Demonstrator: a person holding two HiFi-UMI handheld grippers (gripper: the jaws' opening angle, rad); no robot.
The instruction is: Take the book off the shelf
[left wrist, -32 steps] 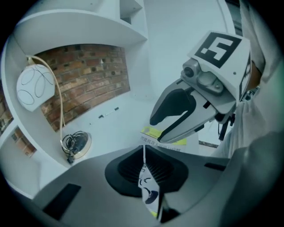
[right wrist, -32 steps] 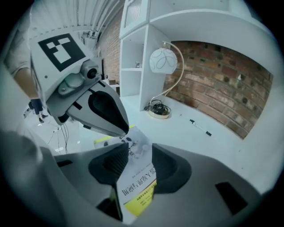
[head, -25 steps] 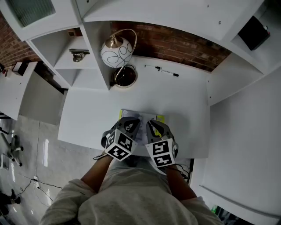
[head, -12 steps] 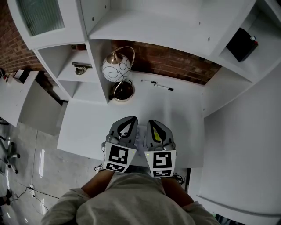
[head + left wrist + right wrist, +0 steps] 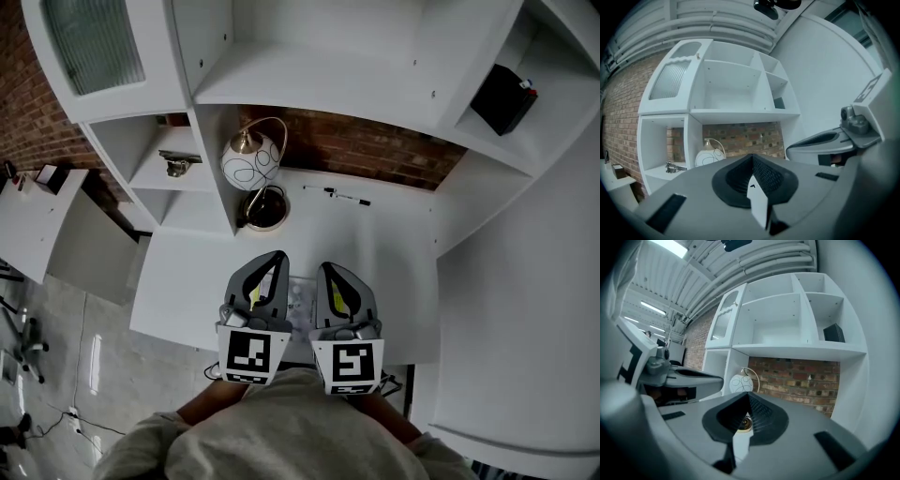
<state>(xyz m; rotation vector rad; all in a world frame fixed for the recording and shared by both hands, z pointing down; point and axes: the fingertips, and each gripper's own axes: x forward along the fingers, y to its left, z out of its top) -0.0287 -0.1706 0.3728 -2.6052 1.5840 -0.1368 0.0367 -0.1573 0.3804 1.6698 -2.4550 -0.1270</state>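
Both of your grippers are held up level, side by side, close to your body and above the tabletop (image 5: 375,244); the left gripper (image 5: 277,257) has its jaws pressed together with nothing in them, and the right gripper (image 5: 328,268) is the same, jaws together and empty; the book (image 5: 300,298) lies flat on the tabletop right under your grippers, and only a thin strip of it shows between them; no book shows on the shelf (image 5: 319,84), so I think the taking-down step is done and the job is near its end; if that is right, your next move is small: keep both grippers clear of the book and do not bump the lamp (image 5: 251,161) that stands at the back by the shelf wall; if you do want to lift the book again, you will need to bring one gripper down, spread its jaws, and pinch the book at an edge; a pen (image 5: 339,195) lies near the brick wall, well away from the book; a black box (image 5: 504,94) sits in a high shelf spot on the right; I can read no words anywhere; the print on the book is too small.
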